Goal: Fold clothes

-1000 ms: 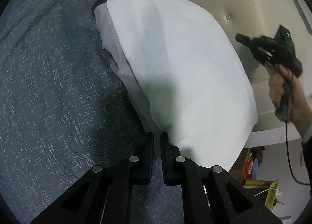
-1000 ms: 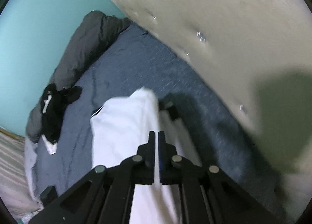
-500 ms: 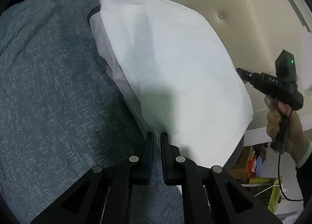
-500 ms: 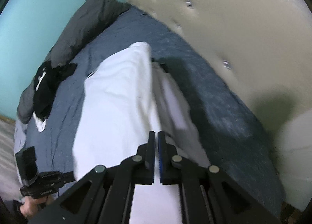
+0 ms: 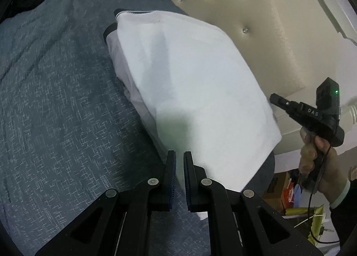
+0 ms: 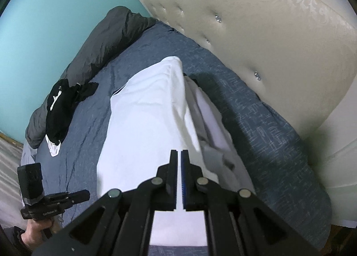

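Fingers of the left gripper [image 5: 179,162] nearly together, a narrow slit between the blue pads, nothing caught in it; held low over the blue bedspread [image 5: 55,104], tips just at the near edge of the white garment [image 5: 189,91]. Fingers of the right gripper [image 6: 179,162] closed to a hairline gap, likewise empty, poised above the same white garment [image 6: 147,126].

Lay folded lengthwise on the bedspread [image 6: 263,126], close beside the tufted cream headboard [image 6: 256,33]: a smooth top panel, with looser, creased layers showing along one long side. Dark trim visible at the far end of the garment in both views. Near corner reached to the mattress edge in the left wrist view.

Seen from the left wrist camera: the right gripper [image 5: 274,98] off to the side, apart from the cloth, gripped by a hand [image 5: 316,155] with a green light lit on its body. Seen from the right wrist camera: the left gripper [image 6: 86,193] low at the frame's corner, also clear of the garment.

Farther off on the bed, a black garment [image 6: 62,104] heaped against a rolled grey duvet [image 6: 100,39], beneath a turquoise wall [image 6: 44,21].
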The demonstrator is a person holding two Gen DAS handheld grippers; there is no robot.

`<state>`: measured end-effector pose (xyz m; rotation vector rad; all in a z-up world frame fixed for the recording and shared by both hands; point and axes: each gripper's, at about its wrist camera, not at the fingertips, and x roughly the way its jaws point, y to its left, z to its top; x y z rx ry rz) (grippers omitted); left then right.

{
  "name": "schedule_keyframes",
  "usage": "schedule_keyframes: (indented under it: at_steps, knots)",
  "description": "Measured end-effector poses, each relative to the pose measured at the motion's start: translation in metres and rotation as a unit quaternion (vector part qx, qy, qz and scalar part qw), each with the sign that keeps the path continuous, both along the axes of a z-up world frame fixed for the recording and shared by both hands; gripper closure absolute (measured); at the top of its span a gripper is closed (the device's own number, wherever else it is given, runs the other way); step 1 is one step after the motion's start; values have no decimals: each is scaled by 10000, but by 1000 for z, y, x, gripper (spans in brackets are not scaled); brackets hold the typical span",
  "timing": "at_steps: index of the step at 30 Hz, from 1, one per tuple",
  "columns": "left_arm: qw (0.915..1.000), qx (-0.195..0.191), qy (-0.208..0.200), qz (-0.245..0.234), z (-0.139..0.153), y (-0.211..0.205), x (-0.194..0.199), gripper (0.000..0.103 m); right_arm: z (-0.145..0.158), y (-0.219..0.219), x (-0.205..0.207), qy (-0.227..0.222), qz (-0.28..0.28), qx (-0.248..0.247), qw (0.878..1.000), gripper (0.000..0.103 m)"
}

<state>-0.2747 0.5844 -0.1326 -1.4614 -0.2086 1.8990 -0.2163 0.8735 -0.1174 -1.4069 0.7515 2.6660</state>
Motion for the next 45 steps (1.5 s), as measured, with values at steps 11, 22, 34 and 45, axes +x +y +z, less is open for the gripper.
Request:
schedule_keyframes:
  at_steps: [11,22,34,45]
  knots:
    - [9996,-21,207,-181,-10,12,-10,96,-6,-11,16,-4,-32,209,9998,100]
    - [9988,-9,218,-441,-21,9,15,96,-7,-9,42,-25,-630,446,9970,100]
    - [9946,230,712,-720,5,-7,32,96,12,-52,79,380,-913,720,9925,100]
    - [9884,395,1129,-934,26,-24,45,91,33,-95,97,744,-1039,922,9875,100]
